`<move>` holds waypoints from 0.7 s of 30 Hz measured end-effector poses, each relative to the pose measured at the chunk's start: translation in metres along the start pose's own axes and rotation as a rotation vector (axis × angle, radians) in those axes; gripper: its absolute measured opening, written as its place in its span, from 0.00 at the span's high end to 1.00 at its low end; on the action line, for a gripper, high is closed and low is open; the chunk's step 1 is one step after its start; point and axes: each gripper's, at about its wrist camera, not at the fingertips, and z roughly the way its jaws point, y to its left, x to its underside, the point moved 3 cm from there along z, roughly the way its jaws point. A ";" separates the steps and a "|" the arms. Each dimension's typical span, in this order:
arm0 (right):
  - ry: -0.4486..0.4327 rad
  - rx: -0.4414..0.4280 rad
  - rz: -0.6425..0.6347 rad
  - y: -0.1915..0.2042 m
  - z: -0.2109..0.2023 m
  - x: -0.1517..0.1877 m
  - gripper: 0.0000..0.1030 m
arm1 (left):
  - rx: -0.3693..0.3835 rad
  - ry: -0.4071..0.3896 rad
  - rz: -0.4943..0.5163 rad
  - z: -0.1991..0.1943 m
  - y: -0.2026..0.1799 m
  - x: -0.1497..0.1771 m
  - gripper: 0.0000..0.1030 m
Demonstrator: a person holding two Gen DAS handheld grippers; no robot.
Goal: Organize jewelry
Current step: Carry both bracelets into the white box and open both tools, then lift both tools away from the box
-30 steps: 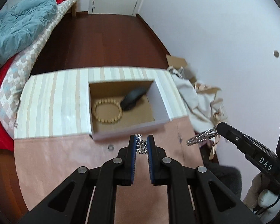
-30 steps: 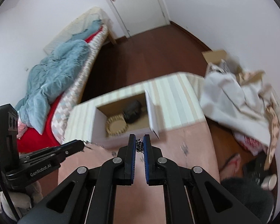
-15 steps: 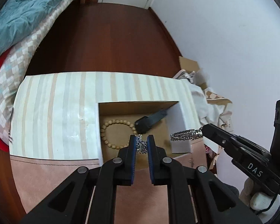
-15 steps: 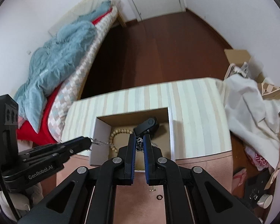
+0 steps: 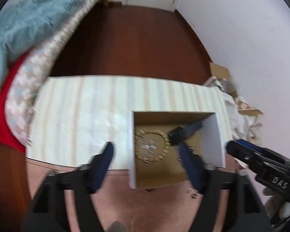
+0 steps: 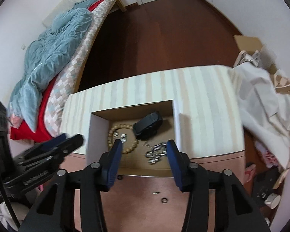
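Fingers of both grippers are standing wide apart, gripping nothing: left gripper [image 5: 145, 152], right gripper [image 6: 144, 150]. One cardboard box [image 6: 178, 127] is holding: one beaded bracelet [image 6: 114, 133] at 9 o'clock; one black clip [image 6: 147, 124] at 12; silver chain [image 6: 155, 152] in two heaps, one lying inside the bracelet. One ring [image 6: 164, 200] is lying outside at 6 o'clock.

Cardboard box [image 6: 131, 114] w/ matt brown inside, smooth white walls. In it: wooden bead bracelet [image 6: 111, 133], shiny metal chain [image 6: 155, 151] (links glinting), matt black plastic case [image 6: 147, 124]. Table cloth [image 6: 203, 89] striped, slightly glossy; pink cloth [image 6: 137, 203] matt. Grippers are black plastic w/ blue pads [image 6: 114, 160].
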 end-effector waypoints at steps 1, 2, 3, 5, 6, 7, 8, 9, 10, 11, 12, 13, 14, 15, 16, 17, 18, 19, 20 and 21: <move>-0.010 0.022 -0.008 0.000 -0.003 0.000 0.44 | -0.032 -0.027 0.011 -0.004 0.001 0.001 0.29; -0.020 0.042 -0.013 -0.001 -0.006 0.001 0.33 | -0.066 -0.046 0.027 -0.008 0.001 0.003 0.28; -0.030 0.076 -0.020 -0.003 -0.008 0.004 0.26 | -0.096 -0.060 0.039 -0.010 0.000 0.004 0.21; -0.047 0.137 -0.039 -0.006 -0.012 0.006 0.12 | -0.144 -0.088 0.054 -0.013 0.000 0.008 0.14; -0.052 0.173 -0.052 -0.007 -0.012 0.008 0.12 | -0.167 -0.097 0.062 -0.014 0.000 0.012 0.10; -0.051 0.207 -0.064 -0.008 -0.011 0.011 0.10 | -0.190 -0.093 0.067 -0.013 0.001 0.017 0.10; -0.047 0.237 -0.075 -0.009 -0.009 0.013 0.07 | -0.211 -0.085 0.068 -0.012 0.002 0.021 0.09; -0.045 0.267 -0.083 -0.011 -0.008 0.017 0.04 | -0.219 -0.084 0.068 -0.012 0.002 0.024 0.08; -0.046 0.278 -0.085 -0.011 -0.007 0.018 0.01 | -0.230 -0.082 0.066 -0.011 0.003 0.029 0.06; -0.047 0.291 -0.093 -0.012 -0.006 0.021 0.01 | -0.242 -0.081 0.066 -0.009 0.003 0.033 0.05; -0.050 0.306 -0.101 -0.012 -0.006 0.023 0.01 | -0.249 -0.082 0.067 -0.009 0.003 0.038 0.05; -0.053 0.313 -0.105 -0.012 -0.005 0.024 0.01 | -0.252 -0.082 0.065 -0.008 0.003 0.040 0.05; -0.057 0.319 -0.110 -0.012 -0.005 0.025 0.01 | -0.252 -0.083 0.063 -0.008 0.004 0.042 0.04; -0.061 0.327 -0.115 -0.011 -0.006 0.027 0.01 | -0.252 -0.084 0.059 -0.008 0.004 0.045 0.03; -0.065 0.336 -0.121 -0.009 -0.005 0.027 0.00 | -0.254 -0.083 0.057 -0.008 0.005 0.048 0.03; -0.070 0.340 -0.125 -0.008 -0.006 0.028 0.00 | -0.255 -0.083 0.054 -0.009 0.004 0.049 0.02; -0.074 0.343 -0.130 -0.007 -0.007 0.028 0.00 | -0.256 -0.087 0.052 -0.010 0.003 0.051 0.02; -0.077 0.344 -0.135 -0.004 -0.007 0.029 0.00 | -0.258 -0.094 0.049 -0.012 0.003 0.052 0.02; -0.081 0.341 -0.136 -0.002 -0.009 0.031 0.00 | -0.259 -0.099 0.044 -0.015 0.002 0.052 0.02; -0.084 0.339 -0.137 -0.001 -0.010 0.032 0.00 | -0.256 -0.105 0.042 -0.018 0.000 0.053 0.01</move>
